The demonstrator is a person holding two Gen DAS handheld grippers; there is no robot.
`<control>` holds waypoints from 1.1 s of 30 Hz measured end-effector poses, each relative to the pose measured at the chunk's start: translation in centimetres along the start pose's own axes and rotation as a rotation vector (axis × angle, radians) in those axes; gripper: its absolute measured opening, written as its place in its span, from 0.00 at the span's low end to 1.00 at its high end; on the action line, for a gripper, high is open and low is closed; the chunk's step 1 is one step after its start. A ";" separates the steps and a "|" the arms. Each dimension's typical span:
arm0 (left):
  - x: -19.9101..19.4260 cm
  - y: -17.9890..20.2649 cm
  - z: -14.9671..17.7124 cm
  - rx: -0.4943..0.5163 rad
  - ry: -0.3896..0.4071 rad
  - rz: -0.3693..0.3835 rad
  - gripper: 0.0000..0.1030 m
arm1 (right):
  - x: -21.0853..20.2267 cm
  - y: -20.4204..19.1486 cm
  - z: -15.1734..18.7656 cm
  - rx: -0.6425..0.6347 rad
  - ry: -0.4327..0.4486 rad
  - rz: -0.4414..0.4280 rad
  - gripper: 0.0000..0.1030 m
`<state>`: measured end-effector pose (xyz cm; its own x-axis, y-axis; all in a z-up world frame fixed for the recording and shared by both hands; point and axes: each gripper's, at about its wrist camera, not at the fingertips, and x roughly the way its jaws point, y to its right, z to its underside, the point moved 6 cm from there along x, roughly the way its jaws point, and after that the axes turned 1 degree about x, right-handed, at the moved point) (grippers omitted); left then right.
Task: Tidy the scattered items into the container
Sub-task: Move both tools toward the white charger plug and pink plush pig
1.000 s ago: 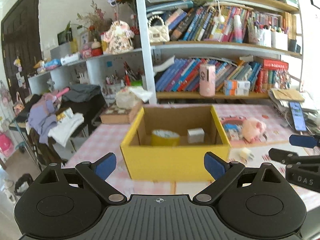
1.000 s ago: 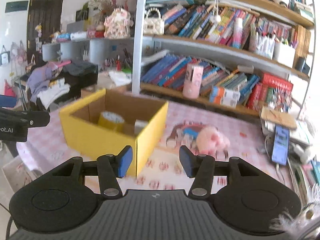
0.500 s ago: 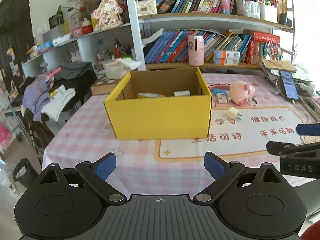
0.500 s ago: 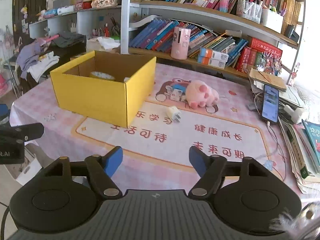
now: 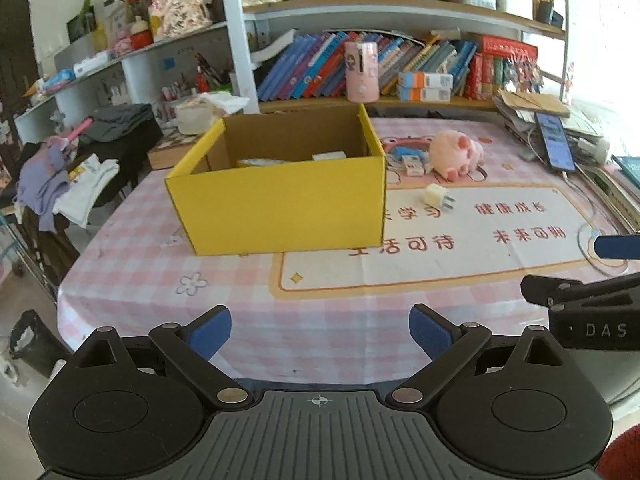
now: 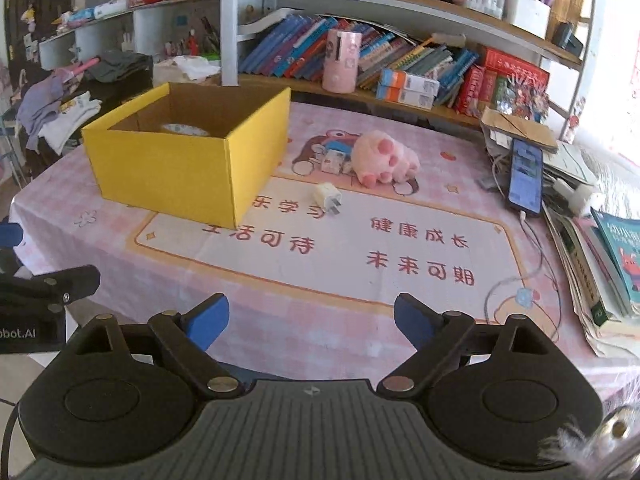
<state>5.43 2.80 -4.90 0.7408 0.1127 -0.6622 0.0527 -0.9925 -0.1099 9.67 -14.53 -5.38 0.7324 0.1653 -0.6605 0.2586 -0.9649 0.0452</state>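
A yellow cardboard box (image 5: 280, 208) (image 6: 172, 168) stands on the pink checked table and holds a tape roll (image 6: 185, 129) and a small white box (image 5: 329, 156). To its right lie a white plug adapter (image 5: 437, 197) (image 6: 327, 197), a pink plush toy (image 5: 456, 153) (image 6: 385, 157) and small blue and white items (image 5: 409, 160) (image 6: 334, 156). My left gripper (image 5: 320, 332) is open and empty, held back above the table's near edge. My right gripper (image 6: 311, 322) is open and empty, also near the front edge.
A phone on a cable (image 6: 525, 176) and stacked books and papers (image 6: 592, 264) lie along the table's right side. A full bookshelf (image 5: 400, 64) runs behind the table. Clothes (image 5: 60, 184) hang over furniture at the left.
Both grippers have pulled back and away from the box, toward the table's front edge. The right gripper's fingers have spread wider. Nothing was picked up.
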 end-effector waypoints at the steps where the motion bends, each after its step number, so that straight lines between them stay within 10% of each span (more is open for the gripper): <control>1: 0.1 0.1 -0.1 0.004 -0.002 0.005 0.95 | 0.0 0.2 0.0 0.005 -0.001 0.003 0.88; 33: 7.3 12.0 -4.9 0.122 -0.030 0.205 0.95 | 4.7 12.0 -1.2 0.111 -0.048 0.096 0.89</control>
<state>14.79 -8.55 -7.41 0.7073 -0.0879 -0.7014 -0.1795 -0.9820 -0.0579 16.95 -25.09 -7.06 0.7190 0.0638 -0.6921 0.1154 -0.9929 0.0283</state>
